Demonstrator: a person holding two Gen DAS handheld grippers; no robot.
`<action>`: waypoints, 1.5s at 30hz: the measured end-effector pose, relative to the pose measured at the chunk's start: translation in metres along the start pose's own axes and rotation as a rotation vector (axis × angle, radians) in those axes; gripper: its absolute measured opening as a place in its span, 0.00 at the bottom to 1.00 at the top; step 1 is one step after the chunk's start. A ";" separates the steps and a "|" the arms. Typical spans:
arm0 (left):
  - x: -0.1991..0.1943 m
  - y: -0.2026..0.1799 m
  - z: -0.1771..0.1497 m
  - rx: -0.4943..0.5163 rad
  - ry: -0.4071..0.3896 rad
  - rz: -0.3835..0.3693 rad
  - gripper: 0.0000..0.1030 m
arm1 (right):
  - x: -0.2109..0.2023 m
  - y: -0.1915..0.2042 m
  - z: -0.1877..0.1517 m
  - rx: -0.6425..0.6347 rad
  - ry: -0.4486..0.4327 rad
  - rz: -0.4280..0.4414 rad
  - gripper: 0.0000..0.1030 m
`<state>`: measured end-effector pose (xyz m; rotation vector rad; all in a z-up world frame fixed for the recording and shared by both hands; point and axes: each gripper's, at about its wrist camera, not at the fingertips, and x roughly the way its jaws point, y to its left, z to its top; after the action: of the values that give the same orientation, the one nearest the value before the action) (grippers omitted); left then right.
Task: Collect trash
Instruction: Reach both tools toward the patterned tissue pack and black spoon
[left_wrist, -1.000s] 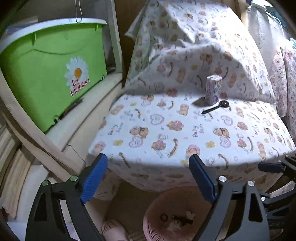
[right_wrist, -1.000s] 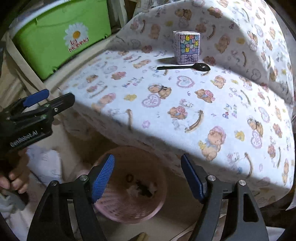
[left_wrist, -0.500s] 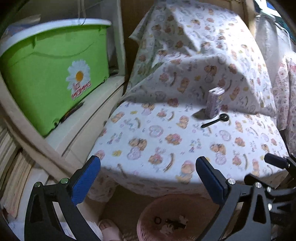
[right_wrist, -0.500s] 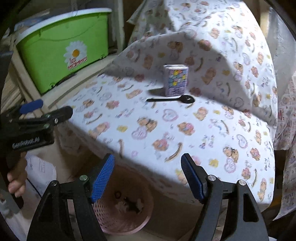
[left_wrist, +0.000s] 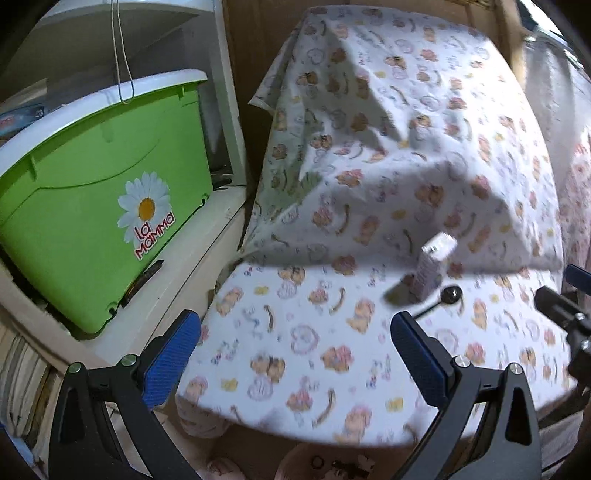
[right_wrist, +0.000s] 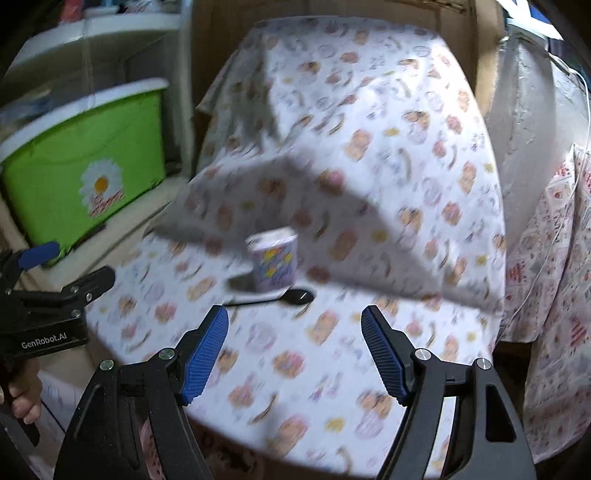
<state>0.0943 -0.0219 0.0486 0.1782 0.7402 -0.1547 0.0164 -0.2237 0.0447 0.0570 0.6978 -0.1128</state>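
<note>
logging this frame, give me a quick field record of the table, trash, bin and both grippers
table: covered by a cartoon-print cloth
carton: upright on the cloth
spoon: black, flat just in front of the carton
basket: pink, on the floor under the table edge, scraps inside
left gripper: open, empty
right gripper: open, empty
green bin: on the shelf left of the table

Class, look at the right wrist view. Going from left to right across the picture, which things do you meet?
Green storage bin → small patterned carton → black spoon's bowl → patterned cloth hanging at the far right.
</note>
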 end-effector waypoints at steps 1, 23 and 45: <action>0.006 0.001 0.004 -0.010 0.012 0.005 0.99 | 0.003 -0.006 0.005 0.016 -0.001 0.005 0.74; 0.124 -0.005 0.019 0.053 0.216 -0.013 0.88 | 0.083 -0.058 0.023 0.186 0.063 0.056 0.75; 0.141 0.044 0.029 -0.003 0.244 -0.005 0.88 | 0.136 0.009 0.046 0.132 0.058 0.136 0.82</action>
<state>0.2247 0.0034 -0.0216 0.1946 0.9840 -0.1376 0.1501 -0.2302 -0.0076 0.2346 0.7420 -0.0269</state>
